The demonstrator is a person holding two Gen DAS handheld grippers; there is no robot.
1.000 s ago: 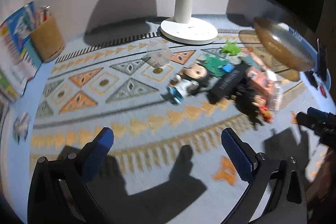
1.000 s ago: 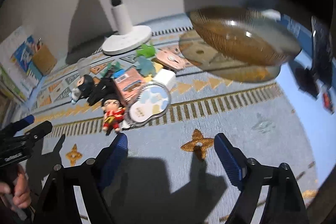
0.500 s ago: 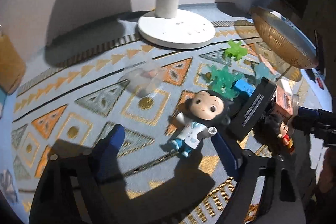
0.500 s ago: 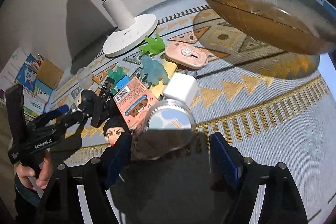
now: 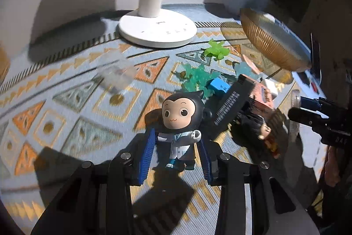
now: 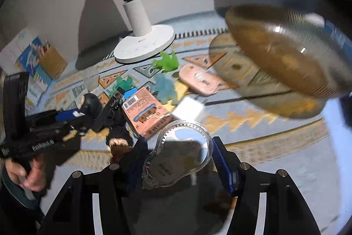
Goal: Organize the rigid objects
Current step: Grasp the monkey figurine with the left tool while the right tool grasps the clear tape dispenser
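Left tongs (image 5: pixel 176 156) pinch the monkey figurine (image 5: pixel 181 122); right tongs (image 6: pixel 179 163) apparently grip the clear tape dispenser (image 6: pixel 178 155).

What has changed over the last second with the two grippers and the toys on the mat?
Both grippers moved in from open positions. The left gripper closed around the monkey figurine; the right gripper closed around the clear tape dispenser. The lamp base, amber bowl and green toys stayed put.

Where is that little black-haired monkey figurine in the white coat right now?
In the left wrist view, the monkey figurine stands between the left gripper's blue fingers, on the patterned rug, just left of the black box.
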